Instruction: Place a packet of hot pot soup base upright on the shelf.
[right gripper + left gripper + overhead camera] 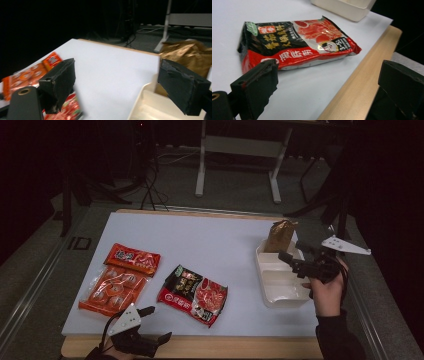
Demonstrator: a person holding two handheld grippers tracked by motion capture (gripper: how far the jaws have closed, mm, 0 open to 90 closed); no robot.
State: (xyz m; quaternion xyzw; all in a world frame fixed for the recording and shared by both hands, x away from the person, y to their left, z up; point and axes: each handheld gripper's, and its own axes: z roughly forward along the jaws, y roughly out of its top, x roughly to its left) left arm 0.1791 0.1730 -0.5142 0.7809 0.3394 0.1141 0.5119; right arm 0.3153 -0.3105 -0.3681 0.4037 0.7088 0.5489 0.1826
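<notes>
A white compartment tray (287, 297) sits at the table's right side, and a crumpled golden-brown packet (279, 236) stands in its far compartment. My right gripper (290, 250) hovers over the tray, open, with nothing between its jaws. In the right gripper view (115, 82) the golden packet (187, 53) lies just beyond the right jaw, above the tray (147, 105). A red and black food packet (192, 295) lies flat at the table's middle front. My left gripper (159, 323) rests open at the front edge; in its own view (329, 82) it faces that packet (299, 45).
Two orange snack packets (132, 258) (112, 290) lie at the table's left. The wooden table edge (362, 82) runs just under the left gripper. Dark floor, cables and a white stand leg (201, 170) lie beyond the table.
</notes>
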